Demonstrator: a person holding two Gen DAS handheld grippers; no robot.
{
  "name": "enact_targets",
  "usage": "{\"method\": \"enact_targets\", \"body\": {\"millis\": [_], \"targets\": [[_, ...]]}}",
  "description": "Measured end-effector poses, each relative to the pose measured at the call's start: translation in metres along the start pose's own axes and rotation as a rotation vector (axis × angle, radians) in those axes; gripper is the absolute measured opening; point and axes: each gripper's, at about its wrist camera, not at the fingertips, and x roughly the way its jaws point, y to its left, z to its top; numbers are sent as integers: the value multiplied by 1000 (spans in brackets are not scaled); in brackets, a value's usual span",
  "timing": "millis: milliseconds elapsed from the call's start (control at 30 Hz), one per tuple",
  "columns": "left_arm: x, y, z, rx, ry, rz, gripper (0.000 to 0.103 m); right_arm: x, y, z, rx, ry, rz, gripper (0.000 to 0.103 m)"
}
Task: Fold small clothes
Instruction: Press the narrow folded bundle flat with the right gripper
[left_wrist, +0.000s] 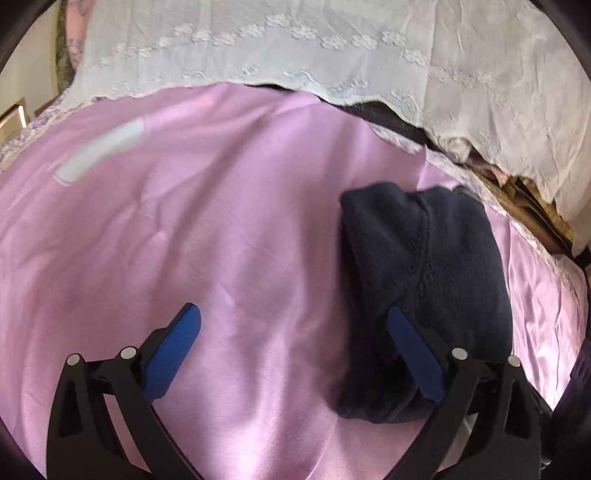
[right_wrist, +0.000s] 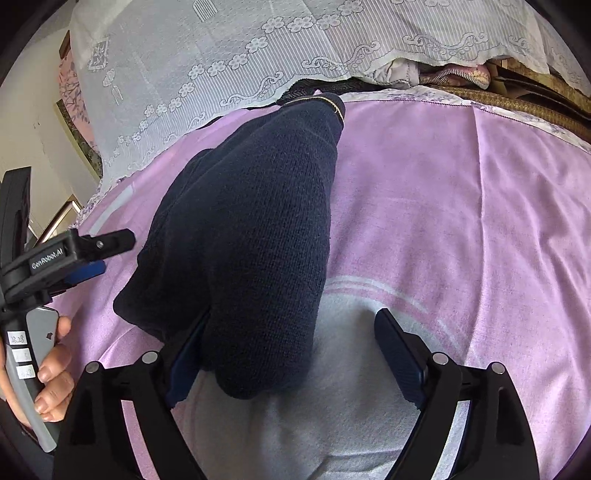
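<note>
A dark navy garment (right_wrist: 251, 236), a small knitted piece folded into a thick bundle, is lying on a pink satin sheet (left_wrist: 184, 240) that is covering the bed. In the right wrist view it is stretching from the near middle away toward the far edge of the sheet, where a white lace cloth (right_wrist: 229, 48) is draping over whatever is stacked behind. The right gripper (right_wrist: 295, 354) is pointing down at the near end of the bundle with its jaws standing wide apart; the left finger is sitting against or partly under the garment's near edge, while the right finger is hovering clear of it over a pale grey patch printed on the sheet, so nothing is being pinched. In the left wrist view the left gripper (left_wrist: 295, 343) is also hanging with its jaws spread wide, the left blue pad over bare sheet and the right one overlapping the garment's left edge, though real contact cannot be told. At the left edge of the right wrist view a hand (right_wrist: 48, 365) is gripping the left gripper's handle.
</note>
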Motion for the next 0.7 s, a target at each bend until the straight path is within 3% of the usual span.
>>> {"method": "enact_targets", "body": {"millis": [133,233,300,400,500,633,700], "targets": [[-30,-14,9,50,-73,-39,98,-16,-9,10,45,-31,14,84],[-47,-42,12,123,-103,-109,98,-39,-12,20,97,-129,36,60],[-50,-62,14,175,-110,-128,98,-44,-11,29,116,-160,58,32],[-42,-85,15,227,-110,-126,98,-33,-7,44,152,-159,101,17],[-19,-92,19,244,-106,-71,98,-15,-3,59,163,-164,88,13],[17,-84,29,227,-61,-82,98,5,4,81,127,-163,69,13],[36,-87,28,258,-41,-48,98,17,6,86,94,-144,40,11]]}}
